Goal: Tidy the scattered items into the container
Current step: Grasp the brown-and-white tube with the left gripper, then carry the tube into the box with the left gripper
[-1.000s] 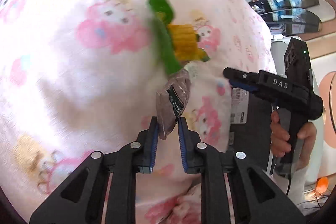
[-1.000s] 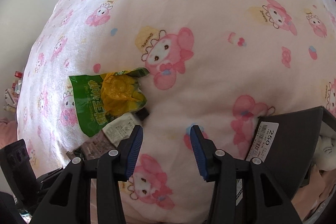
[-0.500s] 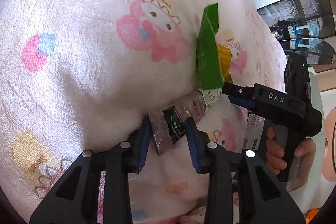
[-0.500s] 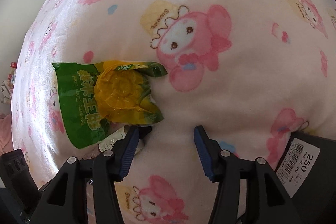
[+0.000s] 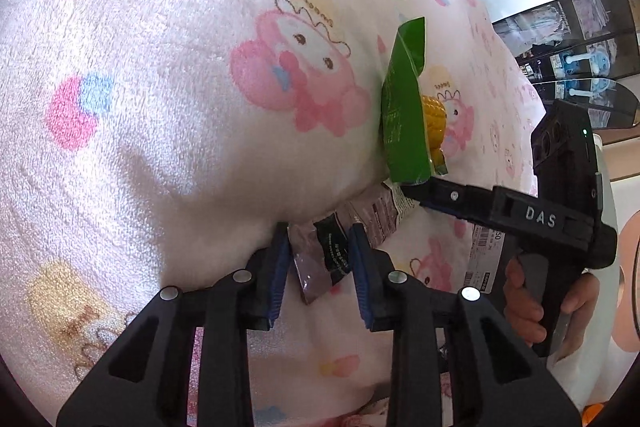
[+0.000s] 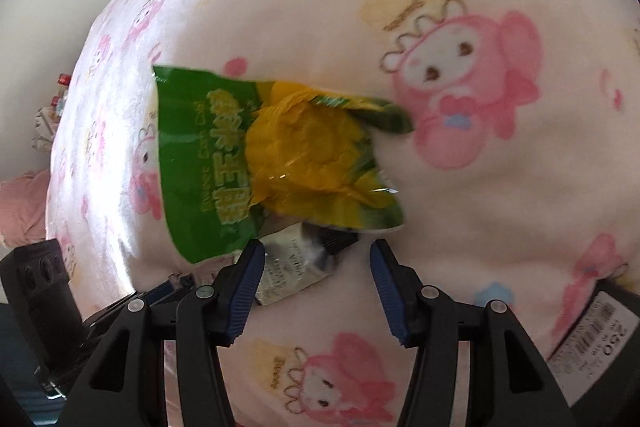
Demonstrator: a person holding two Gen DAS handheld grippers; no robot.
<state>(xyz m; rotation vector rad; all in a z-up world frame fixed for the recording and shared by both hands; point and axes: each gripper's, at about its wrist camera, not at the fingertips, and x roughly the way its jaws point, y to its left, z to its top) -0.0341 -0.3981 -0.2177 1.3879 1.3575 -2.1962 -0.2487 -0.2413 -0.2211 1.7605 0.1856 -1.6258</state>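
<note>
Two grippers sit low over a pink cartoon-print fleece blanket point(image 5: 168, 75). Your left gripper point(image 5: 318, 267) has just been closing; its blue pads flank a crinkled brown foil sachet point(image 5: 320, 259), contact unclear. Your right gripper point(image 6: 316, 279) stands wide apart, just beside a green and yellow sweetcorn packet point(image 6: 280, 163). Nearby, a dark labelled container point(image 6: 600, 331).

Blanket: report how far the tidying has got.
Done: nothing I can confirm; the bin's inside is out of view. In hand: the left gripper's jaws, just closing, bracket the brown packet; a firm grip is unclear. The right gripper's jaws, just opened wide, stand at the corn packet's edge, gripping nothing. Left: both packets lie on the blanket, outside the bin.
</note>
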